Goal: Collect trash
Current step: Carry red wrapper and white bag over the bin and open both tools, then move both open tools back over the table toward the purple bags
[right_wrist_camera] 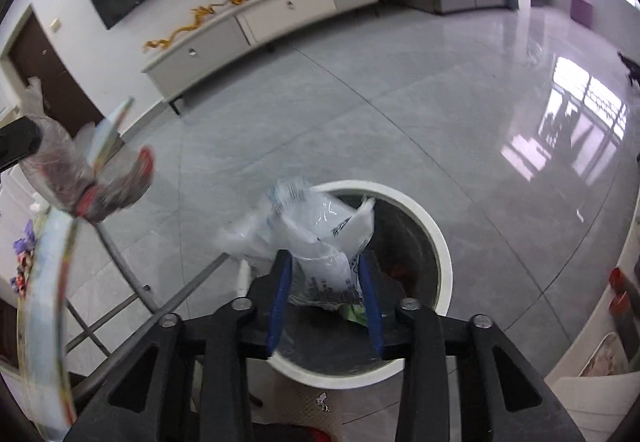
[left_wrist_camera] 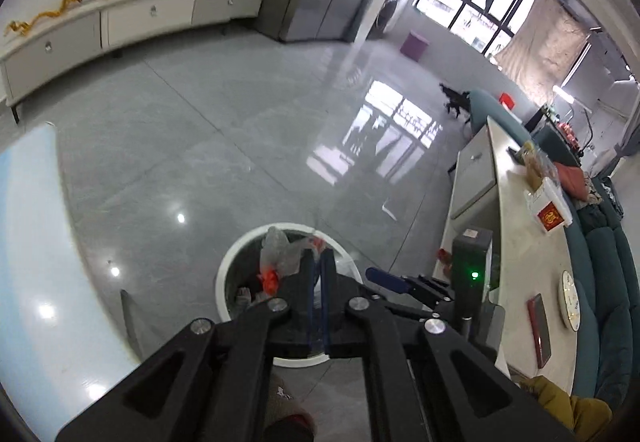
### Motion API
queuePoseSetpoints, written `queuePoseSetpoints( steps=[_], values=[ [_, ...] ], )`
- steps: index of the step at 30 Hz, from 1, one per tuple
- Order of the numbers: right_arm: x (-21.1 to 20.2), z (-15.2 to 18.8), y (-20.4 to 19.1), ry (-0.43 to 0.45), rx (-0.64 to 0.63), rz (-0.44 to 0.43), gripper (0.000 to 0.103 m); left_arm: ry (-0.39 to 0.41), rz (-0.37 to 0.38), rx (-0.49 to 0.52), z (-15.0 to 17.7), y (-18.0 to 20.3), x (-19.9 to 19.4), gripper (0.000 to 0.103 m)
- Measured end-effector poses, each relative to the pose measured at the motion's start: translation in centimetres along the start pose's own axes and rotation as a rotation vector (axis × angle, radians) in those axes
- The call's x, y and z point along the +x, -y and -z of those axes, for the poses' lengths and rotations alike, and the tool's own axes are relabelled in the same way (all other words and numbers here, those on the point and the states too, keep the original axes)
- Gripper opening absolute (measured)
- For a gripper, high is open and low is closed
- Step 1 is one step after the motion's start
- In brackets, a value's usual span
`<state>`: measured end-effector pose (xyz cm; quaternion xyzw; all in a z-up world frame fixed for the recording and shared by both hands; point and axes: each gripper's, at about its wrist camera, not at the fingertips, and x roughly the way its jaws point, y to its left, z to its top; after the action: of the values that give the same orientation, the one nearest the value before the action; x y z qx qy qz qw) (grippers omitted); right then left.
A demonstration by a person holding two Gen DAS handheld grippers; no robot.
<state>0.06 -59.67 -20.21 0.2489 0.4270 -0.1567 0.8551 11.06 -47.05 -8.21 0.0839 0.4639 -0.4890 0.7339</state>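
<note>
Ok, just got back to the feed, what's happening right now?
Both hand-held grippers are over the white trash bin. The right hand-held gripper is shut on a crumpled clear plastic bag, held above the bin's mouth. The left hand-held gripper pinches a clear wrapper with red bits over the bin too. Neither piece is released yet; some trash already lies inside.

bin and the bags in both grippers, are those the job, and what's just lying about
For the job:
white bin
white plastic bag in the right gripper
clear wrapper in the left gripper

Lying about:
purple stool
yellow garland
red-marked box
</note>
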Motion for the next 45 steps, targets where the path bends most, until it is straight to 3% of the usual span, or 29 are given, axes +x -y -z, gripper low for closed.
queuePoseSetpoints(
  steps=[7, 17, 19, 20, 21, 30, 38, 45],
  values=[
    [-0.2, 0.6, 1.8, 0.001, 0.048, 0.010, 0.047, -0.027, 0.013, -0.005, 0.6, 0.3, 1.3, 0.004],
    [-7.4, 0.7, -1.3, 0.136, 0.008, -0.026, 0.048, 0.065, -0.025, 0.019, 3.6, 0.8, -5.6, 0.004],
    [-9.6, 0.7, -2.5, 0.171, -0.015, -0.033, 0.048, 0.097, -0.042, 0.022, 4.3, 0.8, -7.7, 0.018],
    [-10.4, 0.6, -3.0, 0.186, -0.024, -0.036, 0.048, 0.122, -0.053, 0.019, 4.7, 0.7, -9.0, 0.040],
    [-11.6, 0.7, -3.7, 0.205, -0.036, -0.040, 0.048, 0.149, -0.066, 0.015, 5.2, 0.5, -10.0, 0.053],
    [-18.7, 1.2, -9.5, 0.308, -0.144, -0.085, 0.048, 0.273, -0.133, -0.022, 9.1, -2.4, -18.9, 0.053],
    [-21.2, 1.6, -15.8, 0.336, -0.258, -0.127, 0.048, 0.349, -0.209, -0.078, 15.1, -6.9, -25.3, 0.053],
    [-20.4, 2.3, -22.1, 0.342, -0.333, -0.249, 0.048, 0.430, -0.376, -0.141, 22.1, -10.9, -30.7, 0.053]
  ],
)
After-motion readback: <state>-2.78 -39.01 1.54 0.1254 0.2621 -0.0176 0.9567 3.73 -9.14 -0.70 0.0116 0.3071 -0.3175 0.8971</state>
